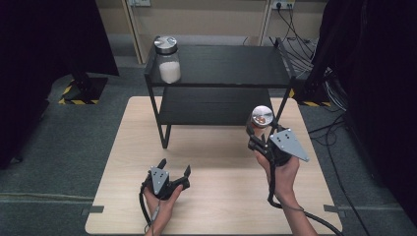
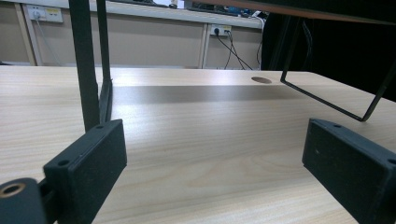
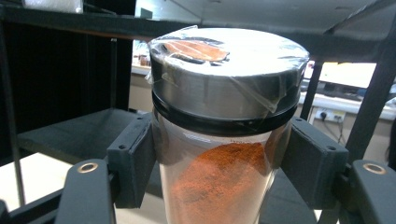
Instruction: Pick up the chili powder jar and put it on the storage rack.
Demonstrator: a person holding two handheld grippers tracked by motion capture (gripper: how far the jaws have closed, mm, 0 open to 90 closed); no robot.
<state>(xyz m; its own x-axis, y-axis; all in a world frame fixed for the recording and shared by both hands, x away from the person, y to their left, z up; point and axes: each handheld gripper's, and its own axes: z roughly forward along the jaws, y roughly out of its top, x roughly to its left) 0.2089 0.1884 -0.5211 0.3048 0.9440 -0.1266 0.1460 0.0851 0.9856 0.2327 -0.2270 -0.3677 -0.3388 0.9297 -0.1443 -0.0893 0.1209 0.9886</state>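
Scene: while we look down from the high view, we see a pale wooden table (image 1: 216, 206) bearing a black two-tier shelf rack (image 1: 221, 81) at its far half.
White jar: at the left of the rack's top tier we see a glass jar of white powder (image 1: 168, 61) with a metal lid, standing upright.
Left gripper: we find the left gripper (image 1: 173, 172) low over the near part of the table, in front of the rack's left leg; its jaws stand wide apart with nothing between them, and in the left gripper view we see bare tabletop between the two pads (image 2: 91, 161).
Spice jar: we see the jar of orange-red powder (image 3: 224, 140) upright, with a shiny metal lid wrapped in clear film, near the rack's right front leg and above the table, beside the lower tier.
Right gripper: we see the right gripper (image 1: 255, 135) clamped on the jar's glass body just under the lid, one pad on either side.
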